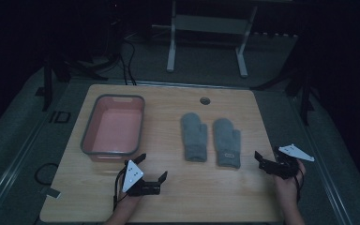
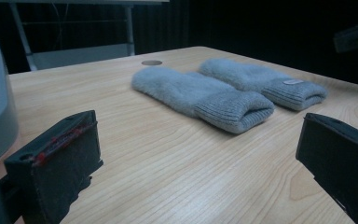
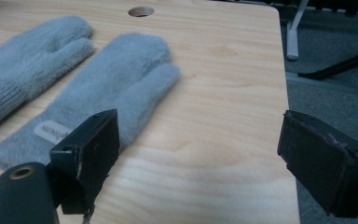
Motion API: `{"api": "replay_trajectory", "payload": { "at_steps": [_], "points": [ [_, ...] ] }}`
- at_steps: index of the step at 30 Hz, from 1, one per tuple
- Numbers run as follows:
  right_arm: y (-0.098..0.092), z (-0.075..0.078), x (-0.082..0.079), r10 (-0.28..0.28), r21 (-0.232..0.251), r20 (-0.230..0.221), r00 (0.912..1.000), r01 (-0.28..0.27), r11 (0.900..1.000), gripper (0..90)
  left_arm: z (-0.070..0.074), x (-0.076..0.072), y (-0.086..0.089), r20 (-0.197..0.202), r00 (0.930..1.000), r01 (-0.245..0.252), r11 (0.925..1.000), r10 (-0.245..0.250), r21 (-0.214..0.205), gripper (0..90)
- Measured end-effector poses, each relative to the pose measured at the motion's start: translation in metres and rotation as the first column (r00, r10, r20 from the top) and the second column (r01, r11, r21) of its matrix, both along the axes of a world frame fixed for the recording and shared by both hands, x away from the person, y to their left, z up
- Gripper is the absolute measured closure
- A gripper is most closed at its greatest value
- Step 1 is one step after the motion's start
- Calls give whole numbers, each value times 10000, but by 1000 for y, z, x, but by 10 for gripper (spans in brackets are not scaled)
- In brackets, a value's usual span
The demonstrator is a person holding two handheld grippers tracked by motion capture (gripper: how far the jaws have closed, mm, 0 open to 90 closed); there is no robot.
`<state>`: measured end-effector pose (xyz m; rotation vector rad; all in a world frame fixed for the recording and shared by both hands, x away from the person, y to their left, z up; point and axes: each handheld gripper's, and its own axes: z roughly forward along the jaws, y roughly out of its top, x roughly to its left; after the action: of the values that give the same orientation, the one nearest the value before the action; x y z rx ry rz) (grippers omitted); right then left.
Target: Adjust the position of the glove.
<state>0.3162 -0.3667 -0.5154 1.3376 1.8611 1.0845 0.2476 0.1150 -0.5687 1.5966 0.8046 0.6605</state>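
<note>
Both my jaws spread empty over the table [image 1: 178,197]; I should pinch each grey mitten [image 1: 194,137] at its ribbed cuff.

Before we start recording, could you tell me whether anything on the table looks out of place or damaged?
Nothing stands out. The two grey mittens lie flat side by side, cuffs toward the person, the pink bin sits upright, and the left gripper and right gripper hold nothing, jaws open.
</note>
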Motion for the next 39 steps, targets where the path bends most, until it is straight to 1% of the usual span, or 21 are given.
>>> {"api": "replay_trajectory", "payload": {
  "at_steps": [1,2,4,8,10,17,19,21,22,23,25,27,28,29,31,33,34,35,37,38,39],
  "points": [
    [6,3,4,208,16,-30,9998,-208,9998,127,0,0,0,-15,10000,0,10000,-1,-8,0],
    [6,3,4,208,16,-30,9998,-208,9998,127,0,0,0,-28,10000,-7,10000,7,-49,0],
    [15,8,10,467,26,-76,9989,-466,9989,127,0,1,1,-69,10000,-8,10000,7,-80,0],
    [27,10,15,723,31,-138,9973,-723,9974,128,0,1,2,-83,10000,-18,9999,17,-166,0],
    [35,11,18,919,53,-285,9954,-918,9958,127,0,1,2,-113,9999,-11,9998,9,-187,0],
    [62,19,30,1462,72,-237,9890,-1461,9892,126,0,1,2,-66,10000,-21,9999,20,-158,0],
    [70,22,34,1586,-34,-265,9870,-1588,9873,126,0,1,1,-65,10000,-32,9999,32,-139,0],
    [80,25,39,1817,-57,-271,9830,-1819,9833,126,0,1,1,-49,10000,-33,9999,33,-102,0],
    [90,28,43,2000,-75,-214,9796,-2002,9797,126,0,1,1,-43,10000,-32,9999,32,-98,0],
    [90,28,43,2000,-75,-214,9796,-2002,9797,126,0,1,1,-44,10000,-34,9999,33,-100,0],
    [100,30,47,2161,-28,-216,9761,-2162,9763,126,0,1,1,-45,10000,-36,9999,36,-99,0],
    [110,32,51,2409,0,-222,9703,-2410,9705,125,0,1,1,-45,10000,-32,9999,31,-103,0],
    [120,33,54,2580,-27,-261,9658,-2582,9661,123,0,1,1,-53,10000,-35,9999,34,-112,1],
    [120,33,54,2580,-27,-261,9658,-2582,9661,123,0,1,1,-64,10000,-40,9999,39,-132,1],
    [132,34,57,2620,-89,-325,9645,-2624,9649,122,0,1,2,-81,10000,-8,9999,7,-168,0],
    [143,34,61,2980,-100,-364,9539,-2986,9543,103,0,1,2,-92,10000,-4,9998,2,-186,0],
    [149,33,62,2954,-211,-375,9546,-2963,9549,103,0,1,2,-100,9999,1,9998,-3,-199,0],
    [156,33,65,3075,-189,-480,9503,-3086,9510,103,0,1,2,-101,9999,0,9998,-2,-205,0],
    [167,31,69,3176,-335,-642,9461,-3201,9468,103,0,1,2,-122,9999,19,9998,-22,-216,0],
    [173,30,71,3313,-270,-789,9402,-3343,9421,103,0,1,2,-123,9999,21,9998,-23,-219,0],
    [179,28,74,3366,-295,-821,9381,-3399,9400,103,0,1,2,-121,9999,26,9998,-28,-214,0]
  ]
}}
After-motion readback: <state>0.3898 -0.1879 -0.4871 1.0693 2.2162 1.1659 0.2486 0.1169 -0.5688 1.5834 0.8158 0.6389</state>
